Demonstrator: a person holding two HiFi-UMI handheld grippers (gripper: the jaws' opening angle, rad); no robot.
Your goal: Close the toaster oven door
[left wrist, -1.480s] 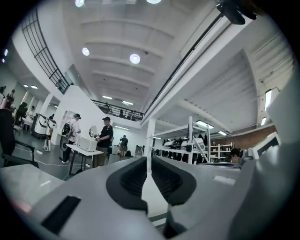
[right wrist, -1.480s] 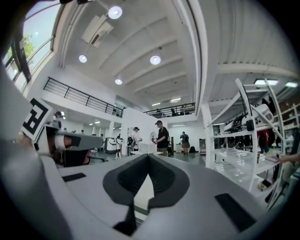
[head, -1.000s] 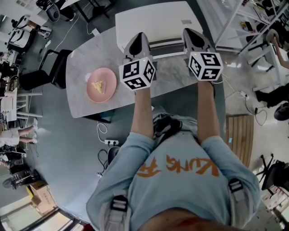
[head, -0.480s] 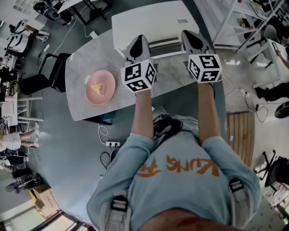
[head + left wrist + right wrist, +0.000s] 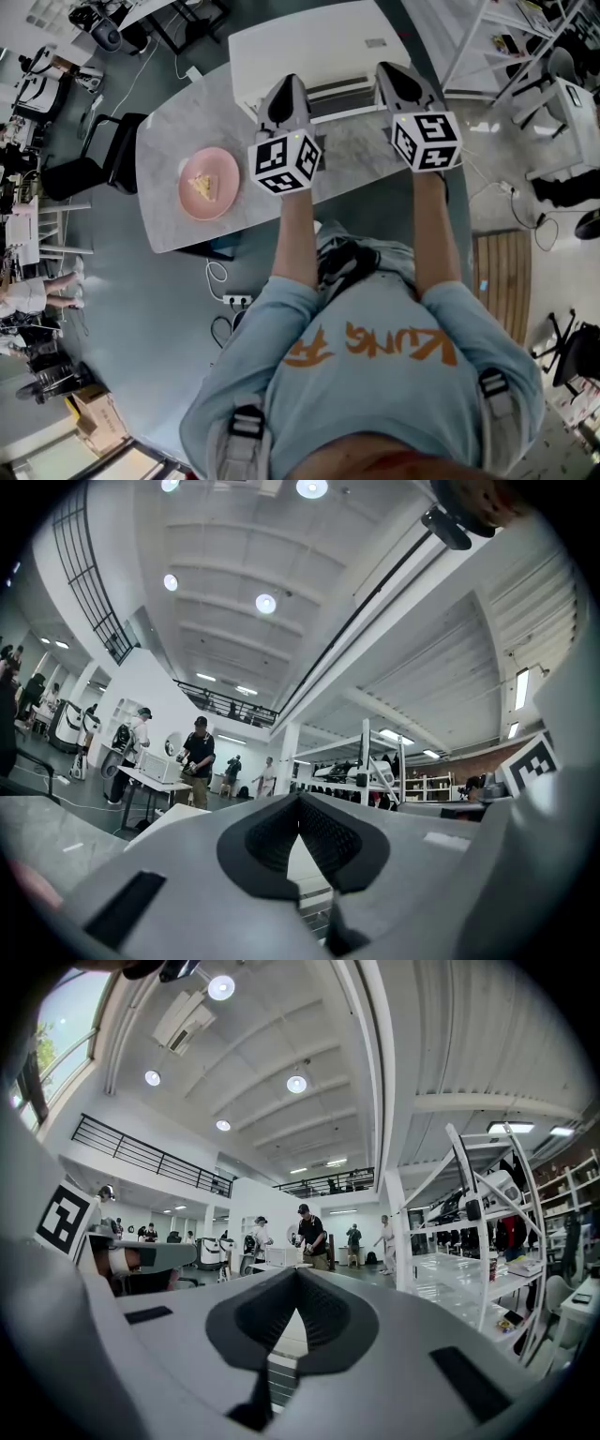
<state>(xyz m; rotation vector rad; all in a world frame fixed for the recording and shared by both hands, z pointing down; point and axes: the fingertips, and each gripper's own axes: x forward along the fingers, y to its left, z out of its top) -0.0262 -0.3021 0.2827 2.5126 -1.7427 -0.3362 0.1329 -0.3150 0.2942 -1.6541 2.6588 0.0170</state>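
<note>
Left gripper (image 5: pixel 287 82) & right gripper (image 5: pixel 396 73) were fully closed, empty, tips at toaster oven (image 5: pixel 319 42) front. Prob. door (image 5: pixel 342 101) push step; next needed even push w/ both till flush.

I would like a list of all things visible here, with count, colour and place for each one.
white box-shaped toaster oven: one, white, far side of the table
grey marble-pattern table: one, grey, under the oven
round pink plate: one, pink, on the table, left of the oven
yellow wedge of food: one, yellow, on the plate
black chair: one, black, at the table's left end
left gripper: one, grey, jaws shut, empty, towards the oven
right gripper: one, grey, jaws shut, empty, towards the oven
</note>
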